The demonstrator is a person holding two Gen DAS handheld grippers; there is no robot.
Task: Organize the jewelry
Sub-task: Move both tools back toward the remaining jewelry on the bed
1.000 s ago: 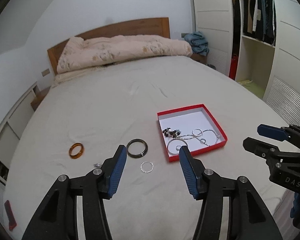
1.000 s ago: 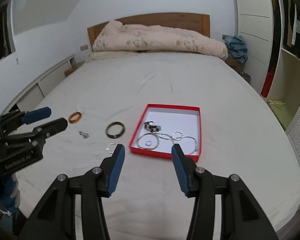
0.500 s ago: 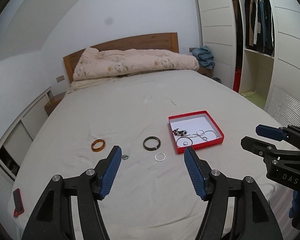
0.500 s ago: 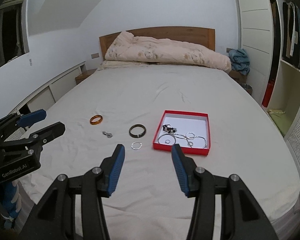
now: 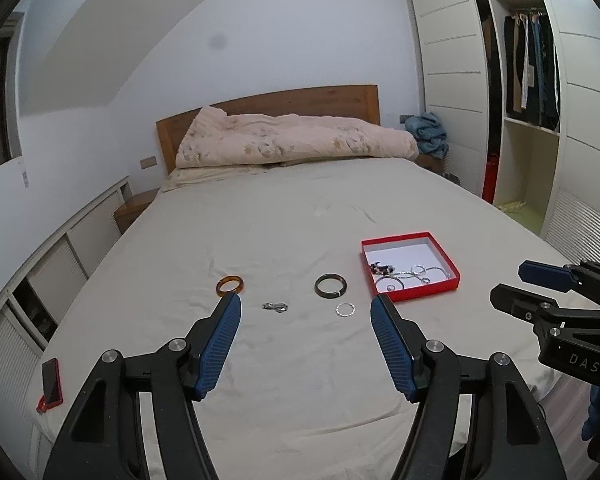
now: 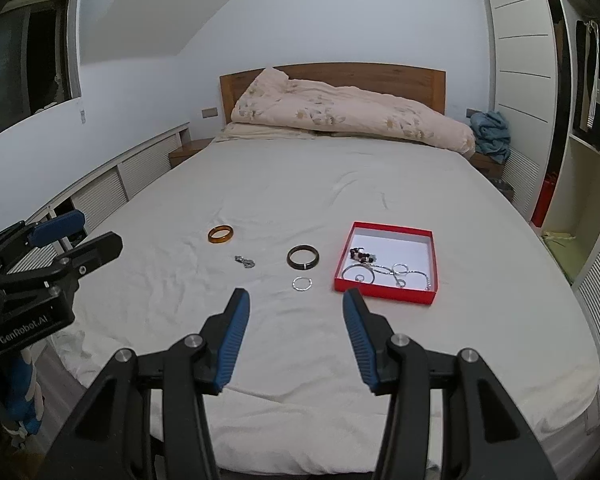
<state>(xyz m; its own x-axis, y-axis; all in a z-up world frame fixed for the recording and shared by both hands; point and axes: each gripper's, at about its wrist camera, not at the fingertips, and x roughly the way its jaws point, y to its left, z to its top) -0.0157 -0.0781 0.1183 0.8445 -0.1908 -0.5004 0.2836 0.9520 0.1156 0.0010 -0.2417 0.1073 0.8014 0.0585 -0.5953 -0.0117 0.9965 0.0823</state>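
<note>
A red tray (image 5: pixel 449 254) (image 6: pixel 430 263) with a white floor lies on the bed and holds a bead bracelet, silver rings and a chain. On the sheet to its left lie an amber bangle (image 5: pixel 229 284) (image 6: pixel 221 234), a small silver clasp (image 5: pixel 275 306) (image 6: pixel 245 261), a dark bangle (image 5: pixel 331 285) (image 6: pixel 303 257) and a thin silver ring (image 5: pixel 345 309) (image 6: pixel 302 283). My left gripper (image 5: pixel 305 308) (image 6: pixel 78 228) is open and empty, held back from the jewelry. My right gripper (image 6: pixel 296 300) (image 5: pixel 510 282) is open and empty, to the right of the left one.
The bed (image 5: pixel 300 224) fills the view, with a rolled duvet (image 5: pixel 292 142) at the wooden headboard. A red phone (image 5: pixel 51 384) lies at the bed's near left corner. Wardrobes (image 5: pixel 532 92) stand to the right and low cabinets (image 6: pixel 112 196) to the left.
Both grippers have pulled back and up from the bed, so the tray and loose jewelry look smaller and farther. Both stay open. The jewelry has not moved.
</note>
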